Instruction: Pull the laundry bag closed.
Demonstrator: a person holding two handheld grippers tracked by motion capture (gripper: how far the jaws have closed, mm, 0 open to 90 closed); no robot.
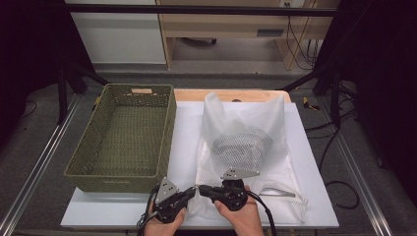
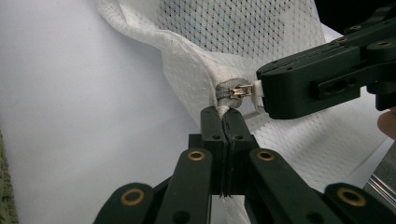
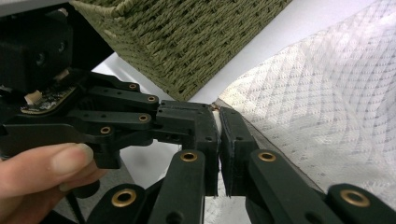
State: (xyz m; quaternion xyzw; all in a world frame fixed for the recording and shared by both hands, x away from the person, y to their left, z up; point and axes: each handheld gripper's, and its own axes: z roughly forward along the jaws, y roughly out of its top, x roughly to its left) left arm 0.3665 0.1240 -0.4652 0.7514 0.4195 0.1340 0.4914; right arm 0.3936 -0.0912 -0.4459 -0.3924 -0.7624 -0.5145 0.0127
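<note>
Near the front edge of the tabletop (image 1: 123, 214), I pinch the white mesh laundry bag (image 1: 246, 147) at its corner with my left gripper (image 2: 223, 119), while my right gripper (image 3: 218, 122) clamps the zipper pull (image 2: 241, 90). Next, I judge, comes a steady sideways pull. Something dark bulges inside.

lab or recording studio setup: white desk (image 1: 314, 162) inside black metal frame (image 1: 196, 10), dark curtains both sides, cables (image 1: 334, 147) trailing over grey carpet floor (image 1: 34, 142), plain wooden furniture (image 1: 221, 24) behind, aluminium rails (image 1: 44, 152) alongside desk.
</note>
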